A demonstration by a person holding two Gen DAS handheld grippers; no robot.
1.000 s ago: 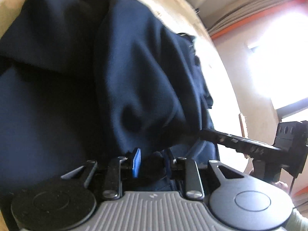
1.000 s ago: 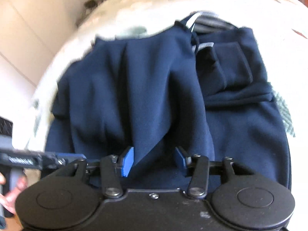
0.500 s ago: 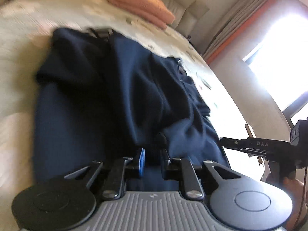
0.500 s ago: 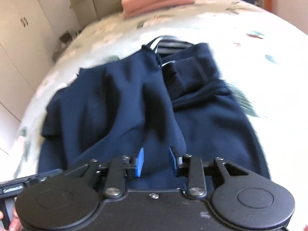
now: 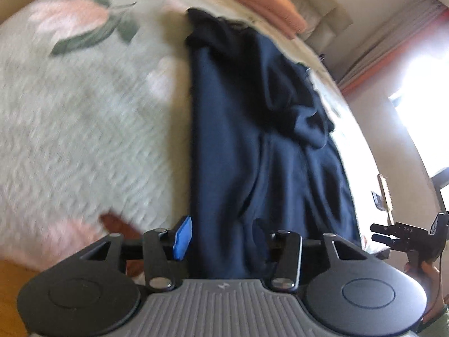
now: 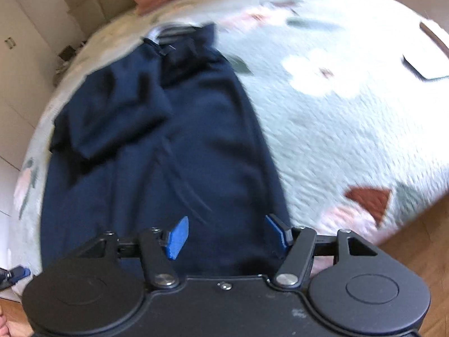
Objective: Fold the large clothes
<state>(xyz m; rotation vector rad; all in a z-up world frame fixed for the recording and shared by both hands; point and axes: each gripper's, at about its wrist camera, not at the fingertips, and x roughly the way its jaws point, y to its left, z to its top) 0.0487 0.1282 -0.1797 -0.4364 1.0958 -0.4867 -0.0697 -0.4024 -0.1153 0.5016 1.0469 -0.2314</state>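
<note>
Since half a second ago both pairs of fingers have spread apart and let go of the cloth, and both cameras have drawn back toward the foot of the bed, so more of the quilt shows. One navy garment lies on the floral bedspread, its long axis running from the near bed edge away toward the pillow end, with its collar end farthest from the cameras. Its far portion is bunched into one loose fold toward the wardrobe side of the garment; the near portion lies flat. The left gripper has its fingers wide open over the garment's near hem, the blue pad at the cloth's edge, nothing between them. The right gripper likewise stands open, its two blue pads apart above the near hem. One stack of salmon-pink pillows sits beyond the garment's far end. In the left view the right gripper appears off the garment's window side, held by one hand.
</note>
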